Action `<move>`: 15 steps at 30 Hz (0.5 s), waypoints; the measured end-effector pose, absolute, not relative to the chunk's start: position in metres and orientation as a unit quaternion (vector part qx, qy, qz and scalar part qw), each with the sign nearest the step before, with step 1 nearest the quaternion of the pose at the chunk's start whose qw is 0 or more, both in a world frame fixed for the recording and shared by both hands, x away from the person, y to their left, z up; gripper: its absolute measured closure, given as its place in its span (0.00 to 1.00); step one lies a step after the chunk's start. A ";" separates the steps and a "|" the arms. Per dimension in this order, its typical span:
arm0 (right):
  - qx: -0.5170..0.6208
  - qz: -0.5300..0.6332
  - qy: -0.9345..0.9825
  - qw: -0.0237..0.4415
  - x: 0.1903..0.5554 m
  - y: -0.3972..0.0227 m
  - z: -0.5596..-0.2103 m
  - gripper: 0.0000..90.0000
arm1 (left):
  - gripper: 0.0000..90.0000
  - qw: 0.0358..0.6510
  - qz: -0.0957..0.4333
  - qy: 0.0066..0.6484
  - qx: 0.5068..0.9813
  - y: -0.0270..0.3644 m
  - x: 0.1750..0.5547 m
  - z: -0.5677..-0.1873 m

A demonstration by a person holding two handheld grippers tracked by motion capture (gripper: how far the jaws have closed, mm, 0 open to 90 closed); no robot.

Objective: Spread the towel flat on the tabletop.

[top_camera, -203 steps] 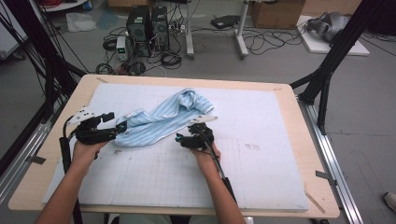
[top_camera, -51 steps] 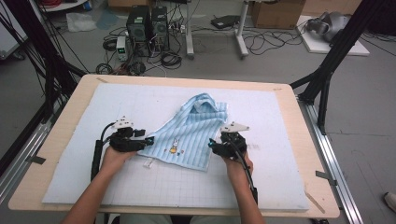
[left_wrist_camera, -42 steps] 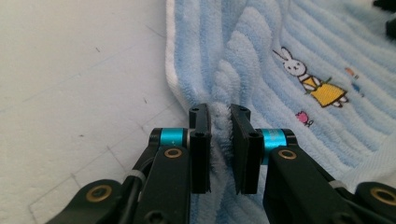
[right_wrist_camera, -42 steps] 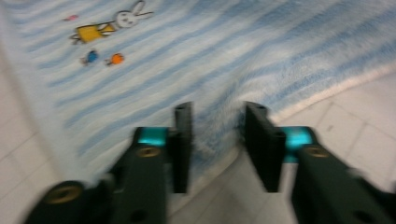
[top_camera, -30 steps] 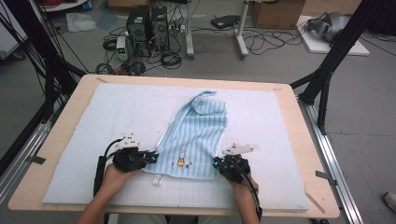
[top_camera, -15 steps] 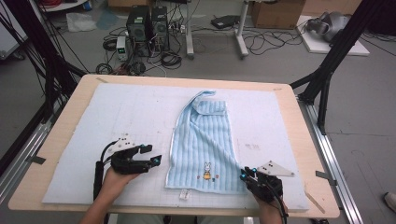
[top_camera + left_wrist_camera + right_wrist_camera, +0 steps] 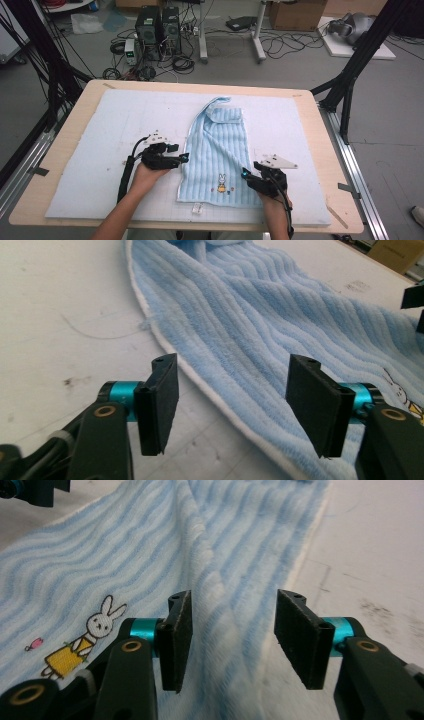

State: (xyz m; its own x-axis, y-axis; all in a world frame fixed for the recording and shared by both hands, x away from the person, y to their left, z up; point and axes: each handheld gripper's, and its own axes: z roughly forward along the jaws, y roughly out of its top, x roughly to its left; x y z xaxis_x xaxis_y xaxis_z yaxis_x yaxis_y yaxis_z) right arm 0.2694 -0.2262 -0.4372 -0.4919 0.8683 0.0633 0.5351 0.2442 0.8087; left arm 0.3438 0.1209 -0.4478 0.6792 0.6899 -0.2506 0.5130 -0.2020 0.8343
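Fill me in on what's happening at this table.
A person with a gripper in each hand is laying out a light blue towel on the padded table. The towel lies stretched toward the person, rabbit print near the front edge, its far end still folded over. The left gripper sits at the towel's left edge, the right gripper at its right edge. Both sets of jaws have just been opening and no longer pinch the cloth.

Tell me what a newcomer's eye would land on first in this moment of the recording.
First the light blue striped towel, laid out lengthwise in the middle of the white mat, its far end still folded over. Next the small rabbit picture near its close edge. Then the two grippers flanking that edge: the left gripper and the right gripper have just been opening, fingers apart over the towel's edges and not pressing on it.
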 end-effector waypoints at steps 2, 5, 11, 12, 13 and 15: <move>0.453 0.395 0.772 0.208 0.274 -0.218 -0.439 0.51 | 0.37 0.486 0.085 0.382 0.782 0.113 0.344 -0.449; 0.448 0.384 0.781 0.206 0.282 -0.209 -0.443 0.48 | 0.38 0.459 0.091 0.368 0.804 0.102 0.345 -0.451; 0.445 0.366 0.795 0.188 0.289 -0.199 -0.449 0.58 | 0.54 0.420 0.135 0.359 0.822 0.095 0.340 -0.451; 0.448 0.369 0.793 0.183 0.289 -0.200 -0.448 0.62 | 0.59 0.418 0.142 0.355 0.824 0.095 0.340 -0.451; 0.449 0.371 0.793 0.180 0.289 -0.201 -0.448 0.67 | 0.66 0.417 0.144 0.354 0.825 0.097 0.339 -0.451; 0.447 0.373 0.793 0.179 0.288 -0.203 -0.448 0.75 | 0.79 0.422 0.136 0.350 0.825 0.099 0.338 -0.451</move>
